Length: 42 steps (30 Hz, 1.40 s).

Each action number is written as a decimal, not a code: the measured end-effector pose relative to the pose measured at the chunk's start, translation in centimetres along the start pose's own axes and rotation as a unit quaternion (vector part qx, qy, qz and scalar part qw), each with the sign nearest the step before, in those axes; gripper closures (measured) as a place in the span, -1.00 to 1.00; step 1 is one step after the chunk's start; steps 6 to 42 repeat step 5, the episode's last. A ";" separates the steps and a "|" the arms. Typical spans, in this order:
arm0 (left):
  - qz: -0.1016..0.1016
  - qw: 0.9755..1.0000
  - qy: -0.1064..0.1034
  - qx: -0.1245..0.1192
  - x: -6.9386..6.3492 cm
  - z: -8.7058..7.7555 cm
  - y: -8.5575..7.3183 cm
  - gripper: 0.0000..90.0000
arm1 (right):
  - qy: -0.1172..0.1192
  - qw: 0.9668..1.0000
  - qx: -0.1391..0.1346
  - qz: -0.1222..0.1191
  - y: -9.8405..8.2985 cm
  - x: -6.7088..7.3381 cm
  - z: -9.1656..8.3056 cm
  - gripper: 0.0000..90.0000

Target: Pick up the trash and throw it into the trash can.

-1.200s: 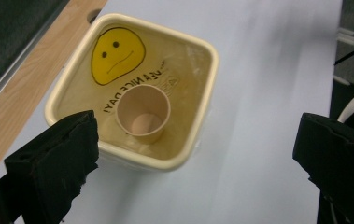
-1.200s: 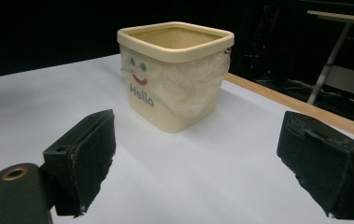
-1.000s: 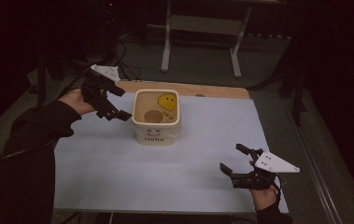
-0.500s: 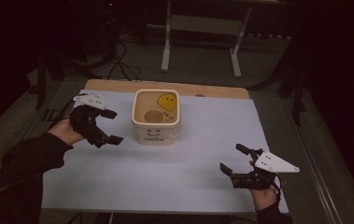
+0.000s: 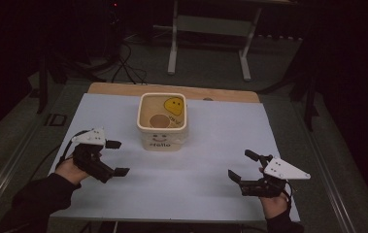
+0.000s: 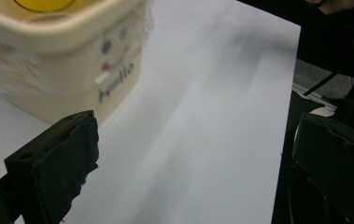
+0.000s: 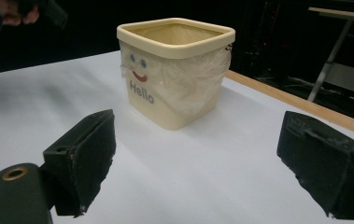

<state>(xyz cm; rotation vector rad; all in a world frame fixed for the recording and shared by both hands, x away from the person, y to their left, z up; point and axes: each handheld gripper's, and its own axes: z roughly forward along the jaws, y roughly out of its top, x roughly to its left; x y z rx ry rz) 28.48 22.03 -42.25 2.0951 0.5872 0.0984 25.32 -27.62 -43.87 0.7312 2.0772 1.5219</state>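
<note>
1. Hovering left of the cream tub (image 5: 162, 121), the left tool (image 5: 114, 158) has its jaws spread wide and holds nothing; the left gripper view looks past those jaws at the tub's printed face.
2. Standing on the white table (image 5: 196, 174) cover toward its far edge, the tub is upright, apart from both tools. Inside it lie a yellow smiley disc (image 5: 174, 104) toward the far wall and a round brown piece (image 5: 158, 121) nearer the front.
3. Resting right of the tub and nearer the person, the right tool (image 5: 243, 167) is also spread and empty.
4. Judging from this, the filling looks done: both pieces sit in the tub, none lies on the table, and little seems left beyond pulling the tools clear.
</note>
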 end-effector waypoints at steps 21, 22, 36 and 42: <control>-0.004 1.000 -0.009 -0.009 -1.3 1.0 -2.2 -0.98 | -0.001 1.000 0.002 -0.001 0.0 0.0 0.0 -0.75; -0.004 1.000 -0.009 -0.009 -1.3 1.0 -2.2 -0.98 | -0.001 1.000 0.002 -0.001 0.0 0.0 0.0 -0.75; -0.004 1.000 -0.009 -0.009 -1.3 1.0 -2.2 -0.98 | -0.001 1.000 0.002 -0.001 0.0 0.0 0.0 -0.75; -0.004 1.000 -0.009 -0.009 -1.3 1.0 -2.2 -0.98 | -0.001 1.000 0.002 -0.001 0.0 0.0 0.0 -0.75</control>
